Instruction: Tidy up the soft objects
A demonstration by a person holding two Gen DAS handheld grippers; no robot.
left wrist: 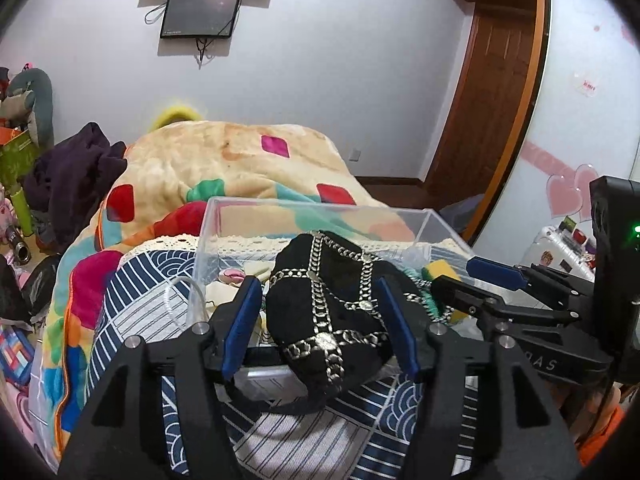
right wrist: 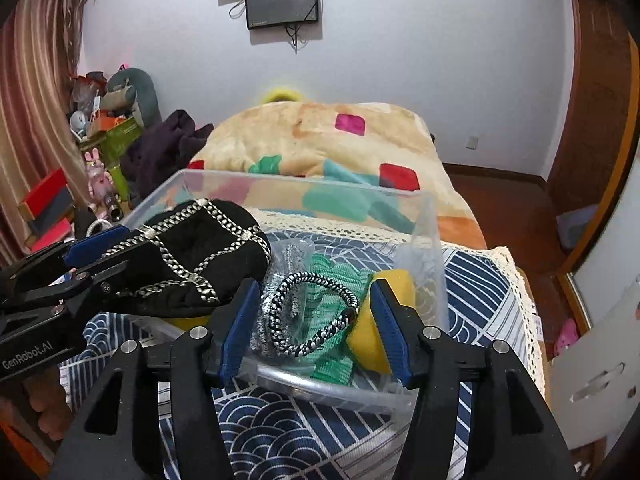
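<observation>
Two grippers over bin [right wrist: 424, 216]: left gripper [left wrist: 320, 320] pinches black hat [left wrist: 328, 304] between its pads above bin; right gripper [right wrist: 316, 328] wide, cord [right wrist: 316, 312] and sponge [right wrist: 394, 284] between fingers.

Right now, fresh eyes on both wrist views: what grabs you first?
The black hat with silver chains, sitting between the left tongs over the near edge of the clear plastic bin. Next, inside the bin, a black-and-white braided cord lying on green mesh fabric, with a yellow sponge against the right wall, framed by the open right tongs. Behind it all, a loud multicoloured blanket heaped on the bed.
</observation>
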